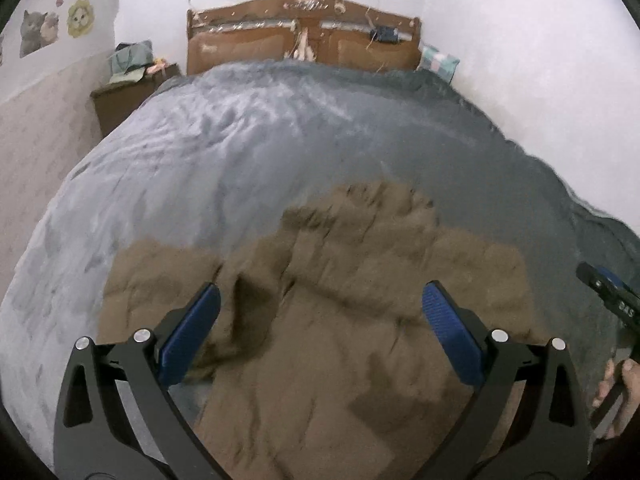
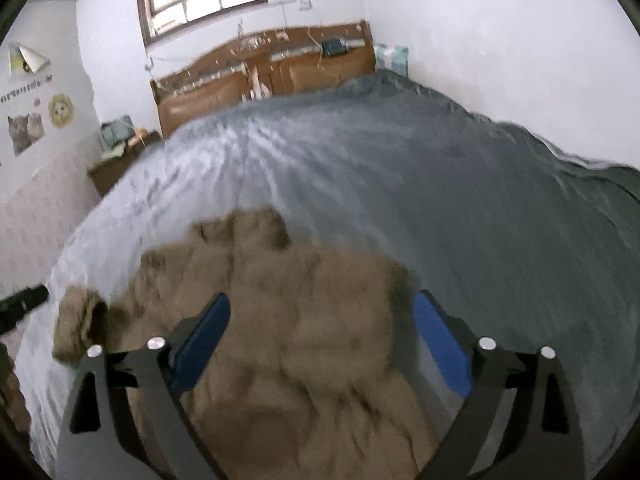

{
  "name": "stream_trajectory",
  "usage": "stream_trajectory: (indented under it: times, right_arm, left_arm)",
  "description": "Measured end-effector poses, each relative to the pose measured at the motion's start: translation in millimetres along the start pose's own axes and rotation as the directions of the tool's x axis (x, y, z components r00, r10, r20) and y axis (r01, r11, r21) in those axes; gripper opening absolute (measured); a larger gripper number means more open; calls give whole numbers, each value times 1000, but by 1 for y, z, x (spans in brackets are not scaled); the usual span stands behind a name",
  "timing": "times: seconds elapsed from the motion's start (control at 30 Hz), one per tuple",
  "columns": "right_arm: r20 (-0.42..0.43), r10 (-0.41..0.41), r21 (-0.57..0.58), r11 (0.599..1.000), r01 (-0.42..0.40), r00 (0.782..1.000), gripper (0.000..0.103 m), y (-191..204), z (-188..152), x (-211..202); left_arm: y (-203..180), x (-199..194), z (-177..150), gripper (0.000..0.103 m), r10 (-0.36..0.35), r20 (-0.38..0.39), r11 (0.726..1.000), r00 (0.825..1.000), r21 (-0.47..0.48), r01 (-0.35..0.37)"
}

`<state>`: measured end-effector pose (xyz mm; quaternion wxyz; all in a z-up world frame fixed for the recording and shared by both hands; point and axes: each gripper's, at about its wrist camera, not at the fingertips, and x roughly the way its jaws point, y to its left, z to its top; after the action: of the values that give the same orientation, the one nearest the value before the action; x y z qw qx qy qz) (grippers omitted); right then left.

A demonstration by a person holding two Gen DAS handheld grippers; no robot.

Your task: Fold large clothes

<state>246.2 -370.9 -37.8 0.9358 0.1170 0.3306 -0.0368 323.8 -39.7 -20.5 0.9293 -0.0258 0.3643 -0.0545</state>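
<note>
Garment released on the bed, both grippers empty above it.

A brown padded coat (image 1: 320, 320) is seen spread, rumpled and only partly folded, on the grey bedspread (image 1: 224, 152), at the end far from the wooden headboard (image 1: 304, 40). The left gripper (image 1: 320, 308) is held above the coat with jaws wide apart and nothing between the pads; the right gripper (image 2: 322, 316) is likewise spread wide and empty over the same coat. A bunched sleeve (image 2: 78, 328) is left sticking out on the side away from the headboard's right end (both views are blurred). A lopsided fold may be produced if that sleeve is not tucked in first, and a single layer could be pinched instead of the whole edge.
</note>
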Motion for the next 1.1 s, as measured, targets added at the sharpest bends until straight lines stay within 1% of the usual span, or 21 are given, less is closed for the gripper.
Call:
stream_trajectory:
  times: [0.07, 0.17, 0.2, 0.27, 0.37, 0.5, 0.57, 0.63, 0.7, 0.73, 0.77, 0.8, 0.83, 0.87, 0.9, 0.93, 0.97, 1.0, 1.03, 1.07, 1.1]
  right_arm:
    - [5, -1, -6, 1000, 1, 1000, 98, 5, 10, 17]
    - [-38, -13, -17, 1000, 13, 999, 98, 4, 11, 51]
    - [-53, -22, -24, 999, 21, 998, 98, 3, 7, 60]
    - [-107, -44, -40, 998, 40, 993, 98, -3, -9, 81]
    - [-156, -47, -36, 998, 42, 987, 98, -14, -29, 101]
    - [-211, -67, -35, 998, 61, 975, 98, -29, -40, 121]
    - [-231, -67, -23, 998, 63, 971, 98, -35, -43, 128]
    - [-238, -61, -11, 998, 60, 969, 97, -40, -46, 131]
    - [-248, -28, 17, 999, 33, 968, 96, -44, -48, 135]
    - [-255, -22, 20, 999, 28, 967, 92, -45, -49, 137]
    - [-265, -14, 21, 1000, 20, 964, 77, -45, -51, 140]
    - [-276, -12, 23, 1000, 19, 961, 68, -46, -52, 142]
    - [-283, -17, 24, 999, 24, 959, 60, -47, -53, 144]
    - [-285, -14, 27, 999, 22, 959, 58, -48, -54, 145]
    - [-287, -5, 32, 999, 15, 958, 57, -50, -54, 145]
    - [-291, -2, 33, 999, 12, 957, 51, -50, -54, 146]
    - [-296, -8, 25, 1000, 16, 955, 44, -50, -55, 146]
    - [-299, -13, 18, 1000, 20, 954, 40, -49, -55, 148]
    - [-299, -18, 14, 1000, 23, 954, 31, -50, -55, 148]
    - [-297, -20, 13, 1000, 25, 955, 25, -50, -55, 148]
    - [-288, -19, 15, 1000, 24, 957, 23, -51, -54, 145]
  left_arm:
    - [-8, 20, 8, 100, -11, -19, 1000, 1000, -9, 11]
    - [-11, 62, 7, 100, -34, -98, 999, 995, -33, 30]
    - [-12, 81, 4, 100, -20, -133, 999, 991, -35, 16]
    - [-12, 101, -2, 100, 11, -173, 1000, 985, -23, -16]
    - [-14, 134, -11, 100, 54, -222, 999, 973, 7, -54]
    - [-12, 172, -11, 100, 58, -259, 998, 964, 0, -60]
    - [-13, 190, -11, 99, 78, -287, 997, 955, 4, -80]
    - [-13, 203, -11, 98, 66, -301, 998, 951, -4, -70]
    - [-14, 211, -11, 88, 65, -310, 997, 948, -12, -73]
    - [-15, 215, -11, 76, 74, -319, 997, 945, -12, -82]
    - [-16, 217, -11, 65, 92, -319, 995, 943, -8, -100]
    - [-15, 219, -12, 61, 105, -315, 994, 943, -6, -112]
    - [-15, 222, -13, 48, 108, -314, 993, 943, -10, -117]
    - [-14, 224, -14, 39, 109, -316, 993, 942, -13, -120]
    - [-14, 224, -14, 35, 109, -316, 993, 943, -16, -120]
    - [-13, 222, -13, 26, 106, -305, 993, 946, -18, -117]
    - [-13, 220, -12, 21, 107, -299, 993, 948, -16, -117]
    - [-13, 218, -14, 19, 107, -291, 993, 951, -14, -116]
    - [-12, 212, -14, 14, 111, -276, 993, 955, -14, -119]
    - [-12, 206, -14, 12, 113, -265, 993, 958, -13, -120]
    - [-11, 201, -14, 11, 114, -258, 993, 959, -12, -121]
